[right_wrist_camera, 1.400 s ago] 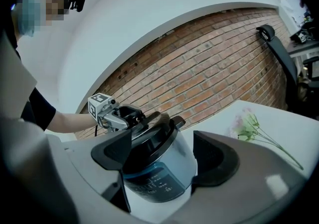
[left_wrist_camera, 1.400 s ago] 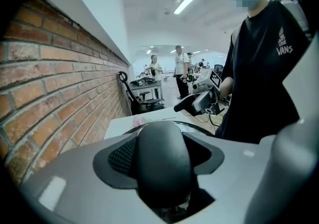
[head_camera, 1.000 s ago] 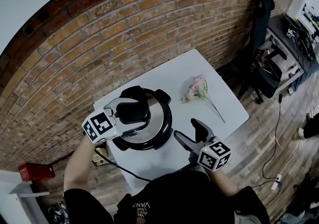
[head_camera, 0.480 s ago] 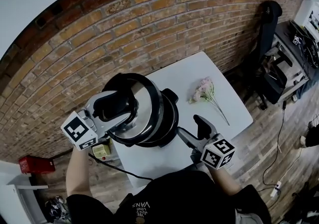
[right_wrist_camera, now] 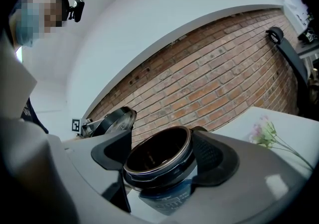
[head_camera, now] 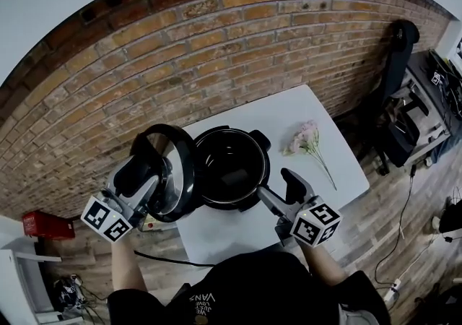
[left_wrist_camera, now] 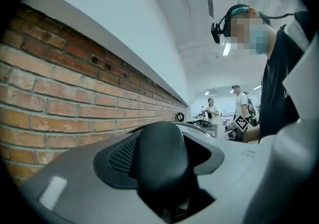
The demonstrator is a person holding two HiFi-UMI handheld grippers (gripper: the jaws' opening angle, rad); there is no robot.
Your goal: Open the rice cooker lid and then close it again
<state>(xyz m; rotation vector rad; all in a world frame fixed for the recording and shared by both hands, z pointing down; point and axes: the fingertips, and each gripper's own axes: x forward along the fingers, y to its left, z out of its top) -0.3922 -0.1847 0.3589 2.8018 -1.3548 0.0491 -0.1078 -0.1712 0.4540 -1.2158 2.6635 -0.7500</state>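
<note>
Rice cooker (head_camera: 231, 170) stands open on the white surface (head_camera: 216, 228) by the brick wall (head_camera: 144, 63), and the head view looks down into its dark pot. The lid (head_camera: 173, 172) is off the pot, tipped up on edge close against the cooker's left side, with the left tool (head_camera: 144, 176) clamped on it. The right tool (head_camera: 283, 188) hangs near the cooker's front right, jaws apart. Pink flowers (head_camera: 304, 141) lie on the surface to the right, apart from the cooker.

In the left gripper view, both jaws press on the lid's black handle (left_wrist_camera: 162, 163), which fills the gap between them; the brick wall runs along the left.

In the right gripper view, the jaws are spread wide with nothing held. The open cooker sits just beyond them, the tilted lid to its left and the flowers to its right.
</note>
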